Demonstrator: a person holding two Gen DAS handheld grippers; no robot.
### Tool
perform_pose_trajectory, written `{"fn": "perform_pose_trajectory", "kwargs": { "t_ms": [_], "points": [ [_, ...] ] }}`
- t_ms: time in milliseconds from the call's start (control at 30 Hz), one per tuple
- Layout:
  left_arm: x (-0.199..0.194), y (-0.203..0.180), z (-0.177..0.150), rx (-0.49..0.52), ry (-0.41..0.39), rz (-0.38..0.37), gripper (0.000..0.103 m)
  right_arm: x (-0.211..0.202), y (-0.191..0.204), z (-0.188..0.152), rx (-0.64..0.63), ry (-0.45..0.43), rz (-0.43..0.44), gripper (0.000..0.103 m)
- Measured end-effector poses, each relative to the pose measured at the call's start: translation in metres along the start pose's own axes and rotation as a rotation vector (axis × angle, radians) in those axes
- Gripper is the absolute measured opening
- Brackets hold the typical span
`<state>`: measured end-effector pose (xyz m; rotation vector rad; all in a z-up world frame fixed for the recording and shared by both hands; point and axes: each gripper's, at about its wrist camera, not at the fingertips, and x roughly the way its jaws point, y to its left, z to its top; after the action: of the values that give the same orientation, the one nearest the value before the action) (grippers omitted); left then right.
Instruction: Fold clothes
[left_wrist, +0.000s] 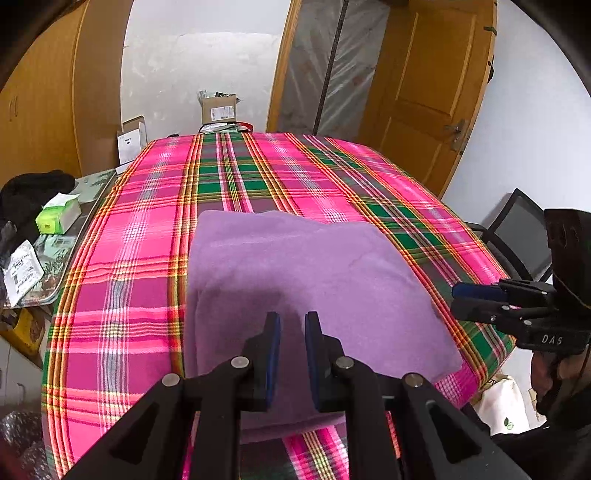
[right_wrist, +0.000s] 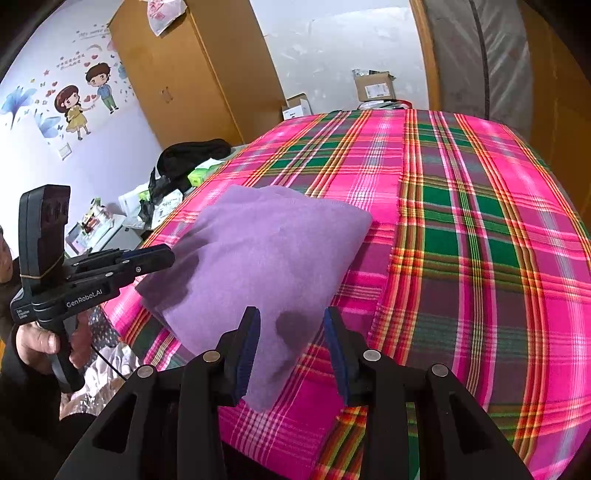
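Observation:
A purple fleece garment (left_wrist: 295, 280) lies folded into a rough rectangle on the pink plaid table cover (left_wrist: 140, 236), near the front edge. My left gripper (left_wrist: 292, 317) hovers above its near part, jaws a little apart and empty. It also shows in the right wrist view (right_wrist: 162, 254), at the garment's left corner. My right gripper (right_wrist: 291, 314) is open and empty above the garment's (right_wrist: 266, 251) near right corner. In the left wrist view the right gripper (left_wrist: 456, 299) stands just off the garment's right edge.
A side table at the left holds a green tissue box (left_wrist: 59, 214), a black cloth (left_wrist: 33, 192) and packets. Cardboard boxes (left_wrist: 218, 109) stand behind the table. A black chair (left_wrist: 517, 232) is at the right. A wooden door (left_wrist: 424, 85) is behind.

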<state>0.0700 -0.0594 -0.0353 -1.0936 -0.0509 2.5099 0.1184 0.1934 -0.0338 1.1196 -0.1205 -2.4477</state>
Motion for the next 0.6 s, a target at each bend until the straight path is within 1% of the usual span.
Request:
{"fn": "perform_pose_trajectory", "kwargs": {
  "t_ms": [200,367,467,500,567,600],
  "points": [
    [-0.0047,0.0006,-0.0024,-0.021,0.006,-0.001,0.014,-0.0018,0.0053,-0.0052,-0.008,0.003,0.004,0.037],
    [-0.0085,-0.0025,-0.0064,-0.006,0.012,0.012,0.014,-0.0002,0.0067,-0.009,-0.007,0.011,0.014,0.037],
    [-0.0074,-0.0013,-0.0093,-0.015,0.023,0.012,0.014,0.0022,0.0055,-0.0089,-0.005,0.017,0.02,0.037],
    [-0.0068,-0.001,-0.0095,-0.017,0.026,0.014,0.015,0.0028,0.0041,-0.0084,-0.002,0.017,0.023,0.037],
    [-0.0059,0.0009,-0.009,-0.023,0.027,0.022,0.022,0.0041,0.0002,-0.0072,0.008,0.016,0.028,0.038],
    [-0.0059,0.0015,-0.0083,-0.023,0.025,0.03,0.024,0.0048,-0.0023,-0.0063,0.017,0.015,0.031,0.038]
  ]
}}
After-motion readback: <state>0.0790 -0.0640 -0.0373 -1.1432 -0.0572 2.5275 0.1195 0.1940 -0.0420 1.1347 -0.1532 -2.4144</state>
